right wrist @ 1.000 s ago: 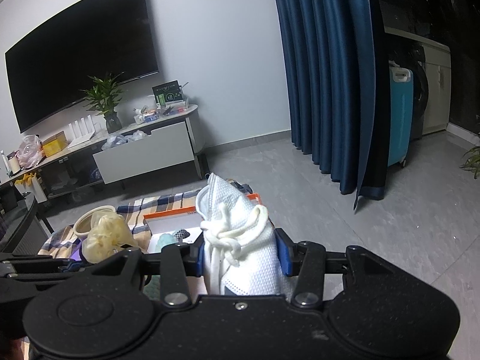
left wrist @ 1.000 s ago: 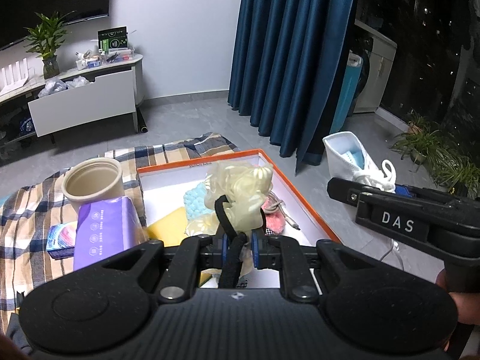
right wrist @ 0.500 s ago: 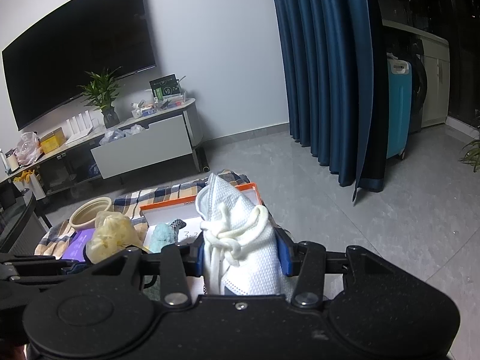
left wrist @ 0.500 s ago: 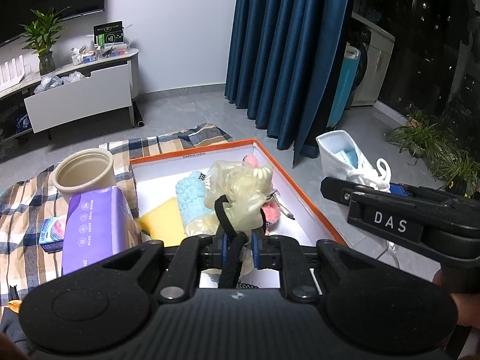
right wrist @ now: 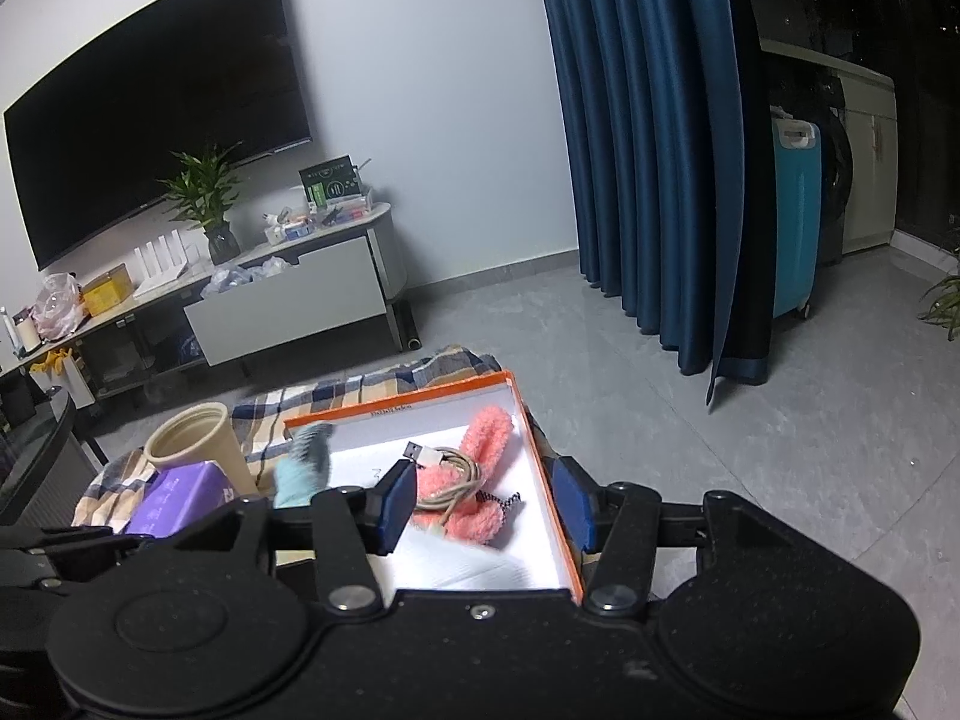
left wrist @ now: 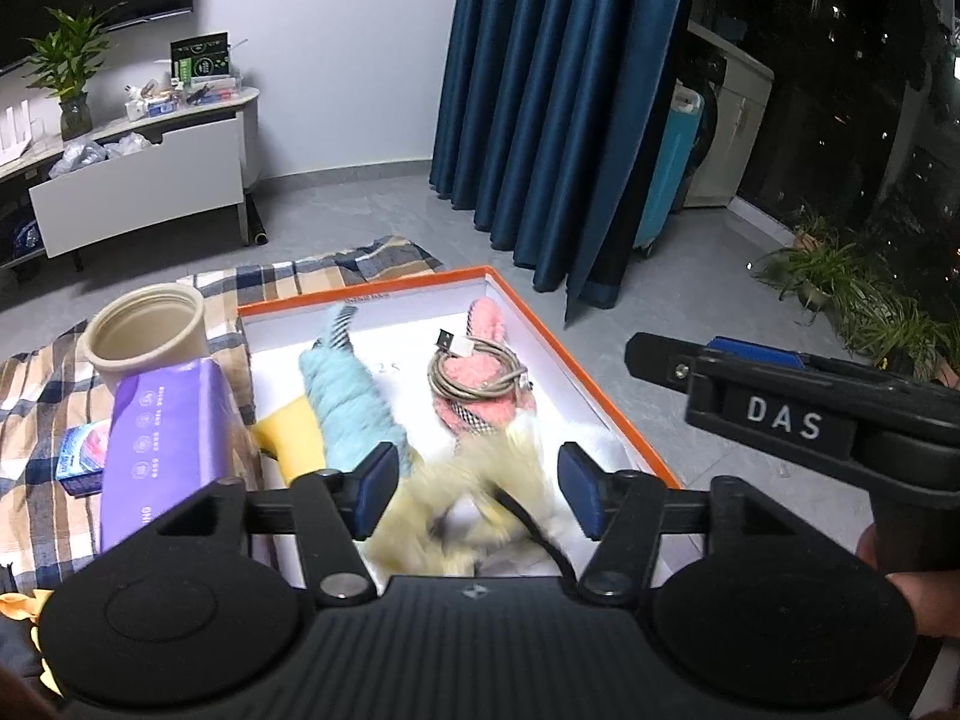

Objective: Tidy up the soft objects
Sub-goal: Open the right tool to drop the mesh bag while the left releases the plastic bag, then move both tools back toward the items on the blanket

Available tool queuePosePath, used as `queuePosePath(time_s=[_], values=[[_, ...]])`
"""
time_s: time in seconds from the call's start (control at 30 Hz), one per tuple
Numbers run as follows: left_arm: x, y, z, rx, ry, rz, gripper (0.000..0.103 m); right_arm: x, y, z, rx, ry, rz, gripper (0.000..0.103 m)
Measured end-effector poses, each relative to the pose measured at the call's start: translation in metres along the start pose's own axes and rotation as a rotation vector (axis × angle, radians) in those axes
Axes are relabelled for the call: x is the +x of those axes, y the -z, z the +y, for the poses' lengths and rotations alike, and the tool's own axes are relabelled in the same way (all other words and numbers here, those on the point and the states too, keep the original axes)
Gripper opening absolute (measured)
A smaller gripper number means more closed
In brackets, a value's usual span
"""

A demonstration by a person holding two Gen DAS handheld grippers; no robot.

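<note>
Left gripper (left wrist: pixel 474 489): jaws opening, pale yellow plush toy (left wrist: pixel 462 498) blurred between pads, untouched, over white-lined orange-rimmed box (left wrist: pixel 600 384).
Right gripper (right wrist: pixel 486 507): jaws opening, nothing between.
Risk: toy snags coiled grey USB cable (left wrist: pixel 474 369) on pink fluffy slipper (left wrist: pixel 480 384), or tumbles over near rim.

"DAS" on the right gripper, little else legible
White capitals "DAS" stand on a black plate on the side of the right gripper (left wrist: pixel 780 414), seen from the left wrist view; handwritten digits that look like "25" sit on the white floor of the orange box (left wrist: pixel 606 396), partly covered; the purple pack (left wrist: pixel 162 450) carries white icons and print too small to read, and the green-and-black sign (left wrist: pixel 200 60) on the TV stand is unreadable too
</note>
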State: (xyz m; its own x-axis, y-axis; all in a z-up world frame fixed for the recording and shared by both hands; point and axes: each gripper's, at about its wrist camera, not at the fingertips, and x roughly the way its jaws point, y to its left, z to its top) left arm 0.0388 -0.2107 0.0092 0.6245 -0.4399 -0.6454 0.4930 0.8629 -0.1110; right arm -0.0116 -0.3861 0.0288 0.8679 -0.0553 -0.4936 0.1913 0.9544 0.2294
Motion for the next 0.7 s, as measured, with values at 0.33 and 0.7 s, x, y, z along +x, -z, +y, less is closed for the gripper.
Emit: queuePosePath(time_s=[0.33, 0.7], values=[[-0.028, -0.004, 0.011, -0.021, -0.092, -0.048, 0.071, -0.022, 0.000, 0.016, -0.048, -0.027, -0.036, 0.062], [-0.057, -0.002, 0.037, -0.061, -0.168, -0.103, 0.074, -0.034, 0.001, 0.053, -0.106, -0.099, -0.046, 0.062]])
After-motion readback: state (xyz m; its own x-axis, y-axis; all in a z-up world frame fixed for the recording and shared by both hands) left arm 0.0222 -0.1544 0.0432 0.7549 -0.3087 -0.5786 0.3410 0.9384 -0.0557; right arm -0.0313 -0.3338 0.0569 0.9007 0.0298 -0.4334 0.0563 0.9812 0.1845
